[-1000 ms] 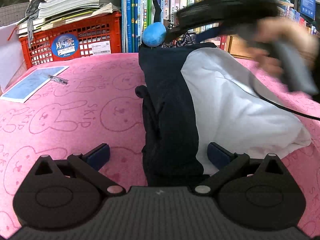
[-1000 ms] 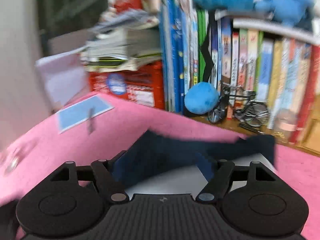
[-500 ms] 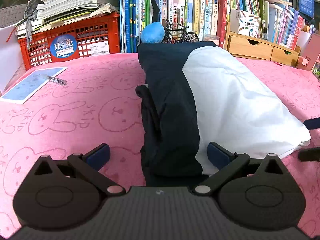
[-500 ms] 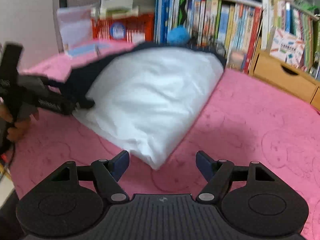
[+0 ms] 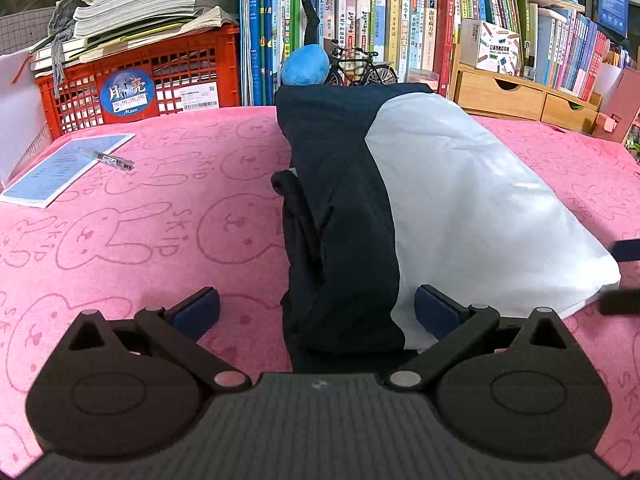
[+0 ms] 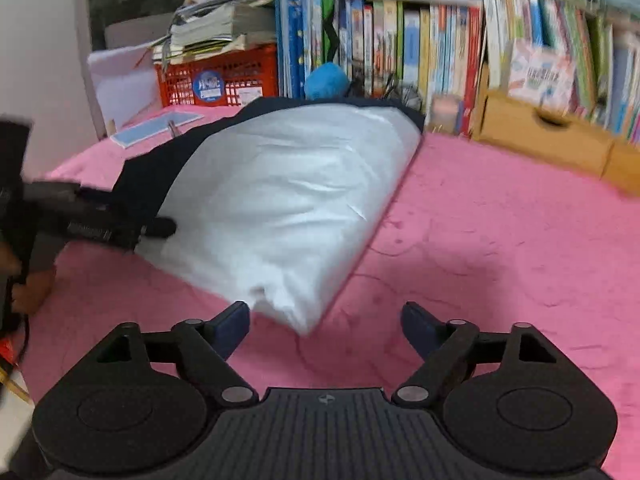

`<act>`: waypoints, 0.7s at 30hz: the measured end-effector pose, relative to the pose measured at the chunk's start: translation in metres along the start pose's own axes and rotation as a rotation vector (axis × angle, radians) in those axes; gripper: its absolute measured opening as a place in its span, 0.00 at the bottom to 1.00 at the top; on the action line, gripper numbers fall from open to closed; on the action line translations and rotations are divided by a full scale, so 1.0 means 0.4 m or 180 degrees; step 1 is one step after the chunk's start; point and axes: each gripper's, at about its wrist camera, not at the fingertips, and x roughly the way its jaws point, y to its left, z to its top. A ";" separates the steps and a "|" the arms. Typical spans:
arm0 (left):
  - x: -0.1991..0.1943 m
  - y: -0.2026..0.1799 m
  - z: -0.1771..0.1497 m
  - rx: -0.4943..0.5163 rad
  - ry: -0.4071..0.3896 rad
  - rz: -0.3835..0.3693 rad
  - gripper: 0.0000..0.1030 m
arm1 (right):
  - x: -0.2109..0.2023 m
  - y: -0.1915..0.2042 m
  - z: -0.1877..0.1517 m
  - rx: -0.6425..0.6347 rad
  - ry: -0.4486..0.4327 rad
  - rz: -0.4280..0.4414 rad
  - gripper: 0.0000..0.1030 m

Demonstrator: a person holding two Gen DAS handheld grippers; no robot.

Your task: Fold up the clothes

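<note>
A folded navy-and-white fabric garment [image 5: 420, 208] lies in the middle of the desk, on a pink towelling cover printed with rabbit outlines [image 5: 132, 240], and serves as the landmark here. The left claw [image 5: 316, 306] sits at the garment's near end with its jaws spread wide, the navy part of the cloth lying between them; I cannot tell whether the pads touch it. The right claw [image 6: 324, 326] hovers just beside the garment's white corner, also spread wide and holding nothing.

Behind the garment stands a row of upright books on a shelf [image 5: 400, 28], with a blue plush ball [image 5: 306, 67] and a small black model bicycle [image 5: 362, 67] just past its far edge. Behind and to the left of the garment, a red plastic crate [image 5: 140, 80] carries a stack of papers. Left of the garment, a pale blue sheet [image 5: 66, 168] lies flat with a pen [image 5: 112, 160] resting on it. Behind and right of the garment are wooden drawers [image 5: 516, 96].
</note>
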 end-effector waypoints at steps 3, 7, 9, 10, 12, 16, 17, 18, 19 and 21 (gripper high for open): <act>-0.032 -0.016 -0.005 -0.0047 0.0042 0.0066 1.00 | -0.060 0.028 -0.033 -0.0132 -0.0219 -0.0065 0.96; -0.135 -0.077 -0.017 -0.0012 0.0020 -0.0043 1.00 | -0.104 0.062 -0.060 -0.0160 -0.0364 -0.0180 1.00; -0.181 -0.105 -0.023 -0.0030 -0.0027 -0.0120 1.00 | -0.120 0.080 -0.069 -0.0182 -0.0452 -0.0208 1.00; -0.197 -0.116 -0.023 -0.0047 -0.0036 -0.0152 1.00 | -0.128 0.088 -0.074 -0.0193 -0.0495 -0.0222 1.00; -0.217 -0.132 -0.026 -0.0058 -0.0032 -0.0195 1.00 | -0.141 0.093 -0.079 -0.0210 -0.0566 -0.0095 1.00; -0.227 -0.146 -0.032 -0.0037 0.0003 -0.0128 1.00 | -0.155 0.082 -0.084 -0.0206 -0.0604 -0.0020 1.00; -0.225 -0.146 -0.033 -0.0039 0.0023 -0.0115 1.00 | -0.157 0.078 -0.085 -0.0196 -0.0606 -0.0008 1.00; -0.222 -0.145 -0.034 -0.0045 0.0047 -0.0103 1.00 | -0.158 0.075 -0.086 -0.0178 -0.0611 0.0003 1.00; -0.219 -0.144 -0.035 -0.0050 0.0071 -0.0091 1.00 | -0.157 0.073 -0.087 -0.0163 -0.0612 0.0011 1.00; -0.212 -0.142 -0.036 -0.0056 0.0123 -0.0056 1.00 | -0.155 0.067 -0.089 -0.0135 -0.0614 0.0029 1.00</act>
